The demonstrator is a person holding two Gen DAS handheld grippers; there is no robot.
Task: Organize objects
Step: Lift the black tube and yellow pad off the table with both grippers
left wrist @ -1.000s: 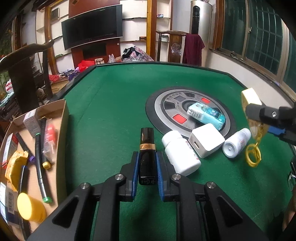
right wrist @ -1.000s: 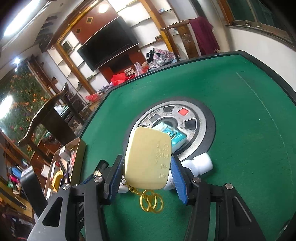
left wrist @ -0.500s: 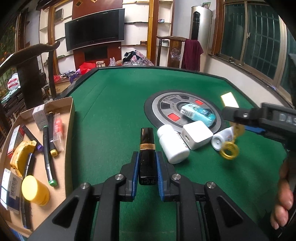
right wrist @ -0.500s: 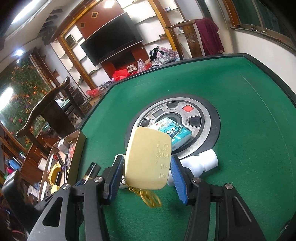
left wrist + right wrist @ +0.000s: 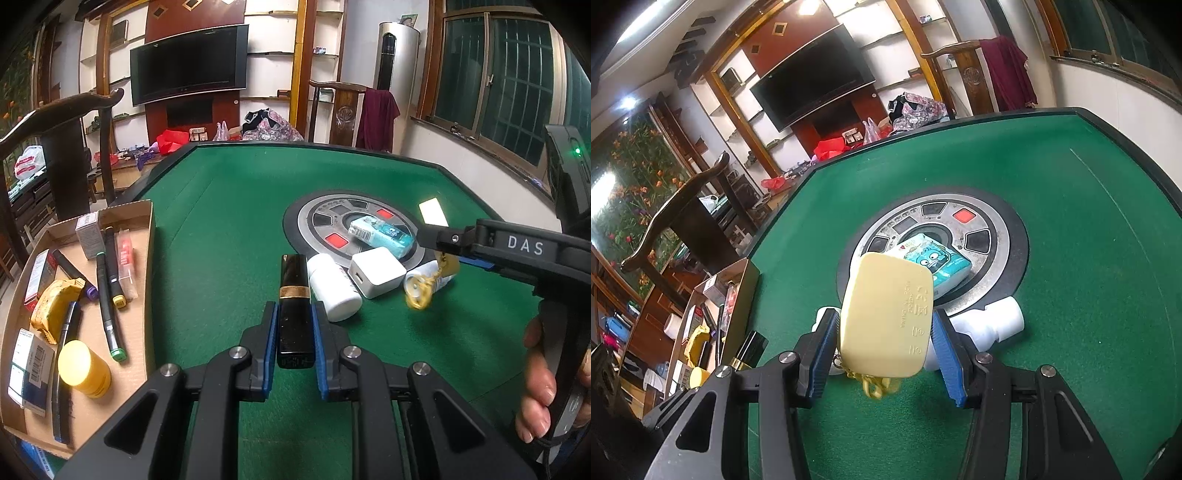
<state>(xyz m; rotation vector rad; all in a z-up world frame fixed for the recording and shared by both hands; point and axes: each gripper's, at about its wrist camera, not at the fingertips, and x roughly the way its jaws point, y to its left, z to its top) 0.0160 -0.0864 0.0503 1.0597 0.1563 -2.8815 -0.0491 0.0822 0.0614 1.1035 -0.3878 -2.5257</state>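
My left gripper point(image 5: 294, 325) is shut on a black lipstick tube with a gold band point(image 5: 294, 295), held above the green table. My right gripper point(image 5: 884, 341) is shut on a flat yellow case point(image 5: 886, 314) with a gold ring chain point(image 5: 877, 386) hanging under it; it also shows at the right in the left wrist view point(image 5: 443, 236). On the felt lie a white bottle point(image 5: 332, 288), a white charger cube point(image 5: 375, 271), a small white bottle point(image 5: 993, 325) and a teal tissue pack point(image 5: 934, 260).
A cardboard tray point(image 5: 146, 266) at the table's left edge holds markers, small boxes, a yellow wrapper and a yellow cap. A round grey hub point(image 5: 325, 221) sits at the table centre. A wooden chair point(image 5: 66, 147) stands beyond the tray.
The right gripper with the yellow case has moved left and lower, closer to the bottles. The left gripper has pulled back a little, still holding the lipstick.
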